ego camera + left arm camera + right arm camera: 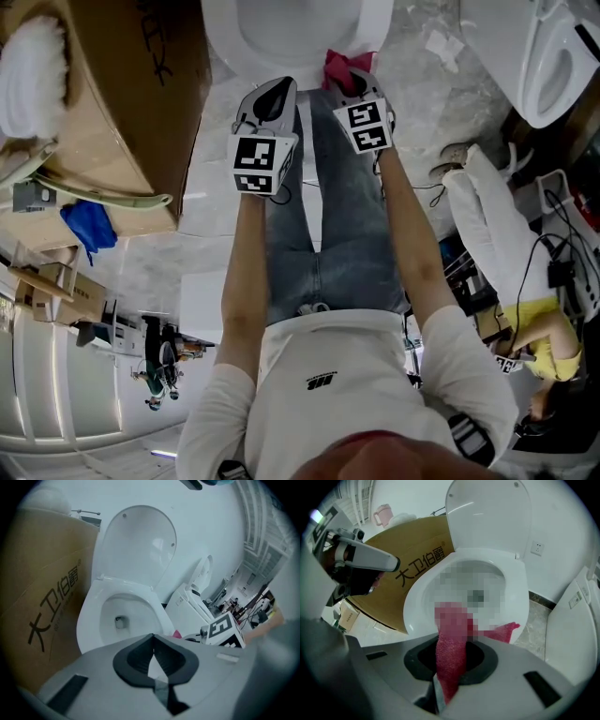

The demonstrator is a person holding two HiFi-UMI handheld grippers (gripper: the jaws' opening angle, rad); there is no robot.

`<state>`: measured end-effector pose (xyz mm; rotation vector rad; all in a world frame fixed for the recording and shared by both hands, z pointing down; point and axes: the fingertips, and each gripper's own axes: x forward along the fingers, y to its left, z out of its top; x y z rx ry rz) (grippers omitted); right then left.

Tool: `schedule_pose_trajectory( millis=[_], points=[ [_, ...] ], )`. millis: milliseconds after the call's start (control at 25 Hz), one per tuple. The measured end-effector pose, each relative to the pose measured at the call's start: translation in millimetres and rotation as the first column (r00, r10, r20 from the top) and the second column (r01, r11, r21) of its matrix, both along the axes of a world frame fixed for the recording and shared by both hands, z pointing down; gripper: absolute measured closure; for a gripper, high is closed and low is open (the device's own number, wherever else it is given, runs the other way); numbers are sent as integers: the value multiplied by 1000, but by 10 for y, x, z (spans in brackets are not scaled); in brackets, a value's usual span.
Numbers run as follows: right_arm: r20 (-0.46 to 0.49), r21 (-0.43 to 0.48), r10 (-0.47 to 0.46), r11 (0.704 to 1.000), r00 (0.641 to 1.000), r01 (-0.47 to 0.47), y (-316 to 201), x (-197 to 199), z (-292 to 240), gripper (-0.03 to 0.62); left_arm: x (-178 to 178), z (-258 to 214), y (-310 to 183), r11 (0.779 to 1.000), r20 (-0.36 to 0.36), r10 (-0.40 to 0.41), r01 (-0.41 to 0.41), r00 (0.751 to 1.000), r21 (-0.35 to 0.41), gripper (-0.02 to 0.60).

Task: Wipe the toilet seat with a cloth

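Red cloth [451, 665] is clamped between the right gripper [449, 677] jaws. It sticks out forward, and a tail trails off to the right at the front rim of the toilet seat [521, 592]. Can't confirm whether the cloth actually touches the rim; part of it is under a mosaic patch.

Head view: the right gripper [360, 92] is at the front edge of the toilet, with the cloth [343, 67] poking out ahead of it.

The left gripper [268, 101] sits just beside the right one and slightly further back. In the left gripper view its jaws are closed, pads meeting at the tips, nothing between them. It hangs above the floor in front of the bowl, clear of the seat [92, 609].

Lid [137, 545] is up, leaning back against the wall.

A cardboard box [42, 606] with black print stands just beside the toilet on the person's left. A second white toilet [555, 66] is on the right, well apart.

The person stands directly in front of the bowl, in jeans [347, 234] and a white shirt [328, 375], both arms stretched forward.
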<state>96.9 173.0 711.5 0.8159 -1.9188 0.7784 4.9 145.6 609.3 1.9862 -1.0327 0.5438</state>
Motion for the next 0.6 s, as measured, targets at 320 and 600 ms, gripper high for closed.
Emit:
schedule_pose_trajectory(
  millis=[320,600],
  points=[
    [15,-43,-82,996,996,83,219,-338,5,543,-343,60,105,998,10,-66,67,998,-18,571],
    [26,-65,-179,981,983,181,332,-660,6,543,-617,90,194,991,15,-131,131,991,-34,571]
  ],
)
